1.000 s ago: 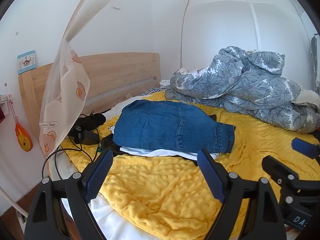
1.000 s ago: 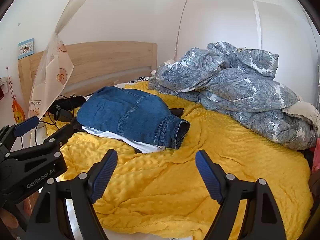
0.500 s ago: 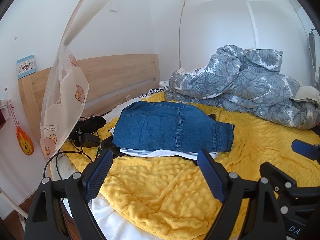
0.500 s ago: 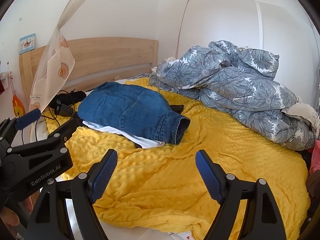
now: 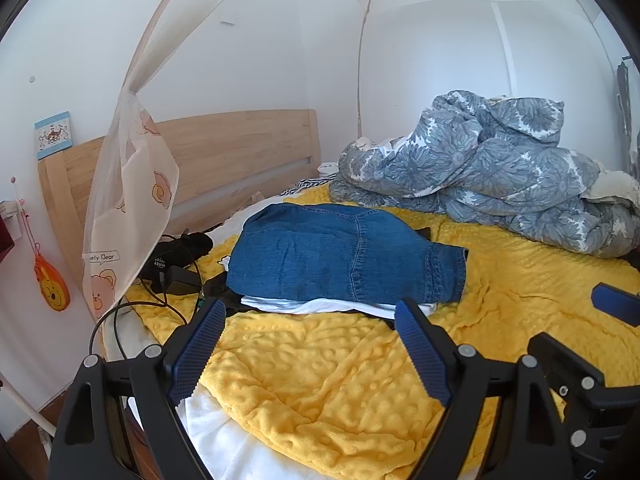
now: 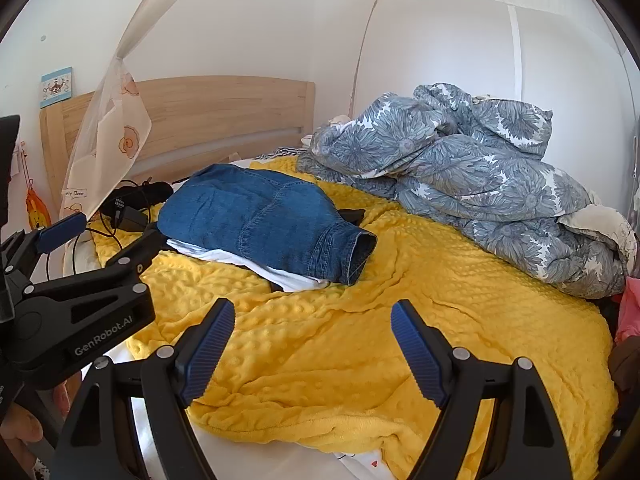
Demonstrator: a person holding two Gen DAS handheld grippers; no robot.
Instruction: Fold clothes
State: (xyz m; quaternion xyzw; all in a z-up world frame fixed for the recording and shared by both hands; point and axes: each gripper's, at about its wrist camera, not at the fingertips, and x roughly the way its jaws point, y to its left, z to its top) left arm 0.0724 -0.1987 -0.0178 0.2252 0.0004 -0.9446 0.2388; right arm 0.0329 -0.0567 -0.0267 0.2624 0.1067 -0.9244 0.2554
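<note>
A folded blue denim garment (image 5: 344, 254) (image 6: 264, 220) tops a small stack with a white garment (image 5: 320, 305) (image 6: 256, 266) and something black beneath, lying on the yellow dotted blanket (image 5: 340, 376) (image 6: 360, 340). My left gripper (image 5: 310, 324) hovers open just in front of the stack, with nothing between its blue pads. My right gripper (image 6: 312, 326) is open too, over bare blanket to the right of the stack. The left gripper (image 6: 100, 236) also shows in the right wrist view, at the left edge.
A crumpled grey floral duvet (image 5: 500, 176) (image 6: 480, 176) is heaped at the back right. Black chargers and cables (image 5: 176, 268) lie left of the stack by the wooden headboard (image 5: 240, 160). A tied mosquito-net curtain (image 5: 128, 200) hangs at left. Something pink (image 6: 628, 312) lies at the far right.
Both views have shifted slightly: the stack and the duvet sit a bit lower in the frames than a second ago. Both grippers stay open and nothing on the bed has moved.
</note>
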